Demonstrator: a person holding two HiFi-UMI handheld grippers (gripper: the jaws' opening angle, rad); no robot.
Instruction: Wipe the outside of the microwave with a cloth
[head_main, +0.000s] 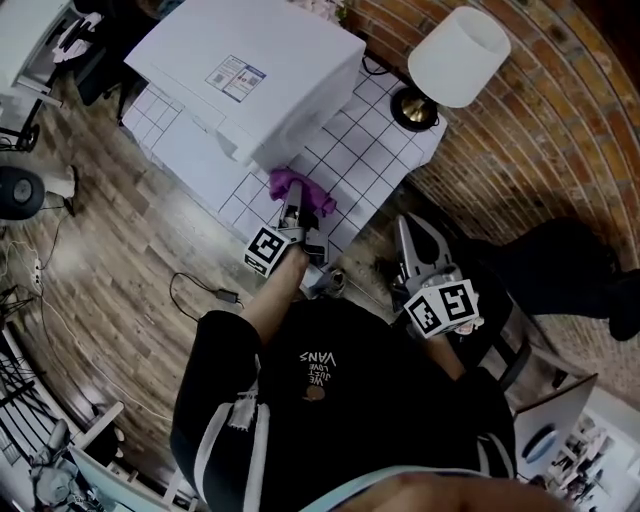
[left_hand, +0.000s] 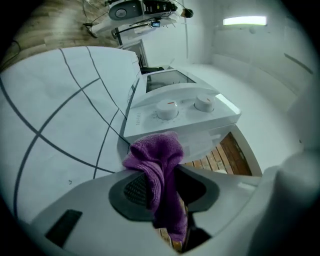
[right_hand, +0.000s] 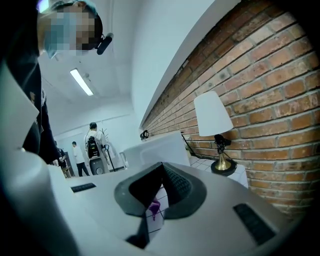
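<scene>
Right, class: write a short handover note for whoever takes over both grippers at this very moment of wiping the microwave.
Left gripper: shut on the purple cloth, held at the microwave's knob end, by its lower edge.
Right gripper: shut, empty, held off the table.
Microwave stands on the gridded table, lamp beside it.
Done: cloth gripped, at the microwave; how much is wiped does not show.
Left: wipe the outside faces.
</scene>
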